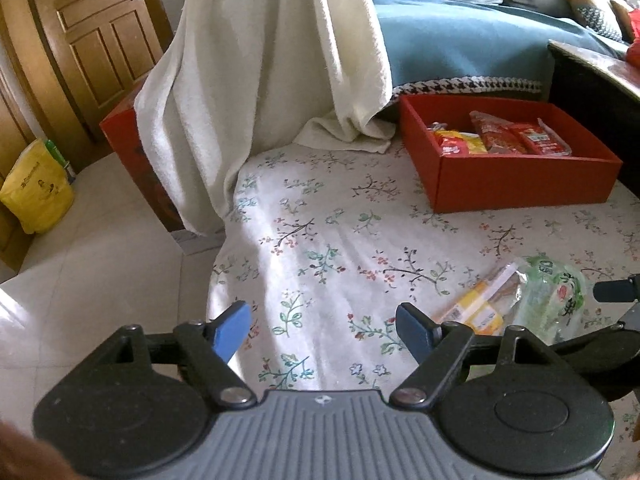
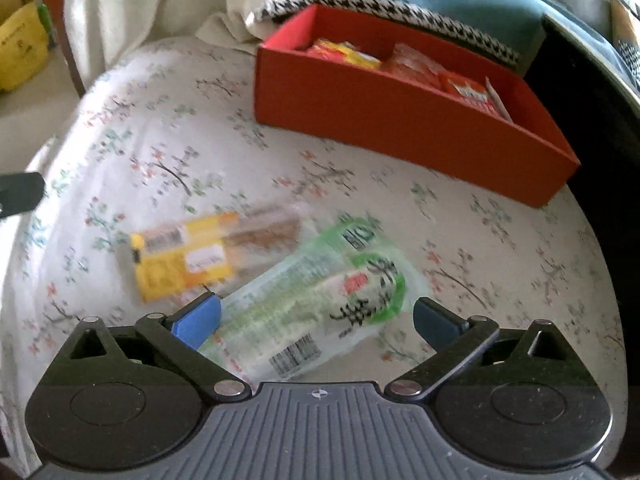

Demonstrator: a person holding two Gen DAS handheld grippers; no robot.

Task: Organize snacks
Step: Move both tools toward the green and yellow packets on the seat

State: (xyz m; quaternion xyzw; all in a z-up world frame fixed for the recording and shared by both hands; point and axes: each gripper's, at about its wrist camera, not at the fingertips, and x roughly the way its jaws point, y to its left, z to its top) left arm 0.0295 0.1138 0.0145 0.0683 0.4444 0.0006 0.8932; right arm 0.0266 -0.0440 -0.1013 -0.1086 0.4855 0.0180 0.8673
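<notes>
a: snacks first. where are they?
b: going left to right on the flowered cloth [image 2: 168, 92]: yellow packet [image 2: 180, 256], then green packet [image 2: 320, 296] just beside it. red box [image 2: 400, 120] further back already holds red and yellow packs.
a: and the claws?
b: left claw [image 1: 326, 330] is spread wide over bare cloth, nothing between its tips. right claw [image 2: 316, 318] is spread wide too, straddling the green packet, pads not pressing it.
a: so which step?
b: picking up the green packet, i'd say. next it needs lowering and closing on it, then a carry to the box.
a: any writing?
b: barcodes and large dark characters, too blurred to read.
</notes>
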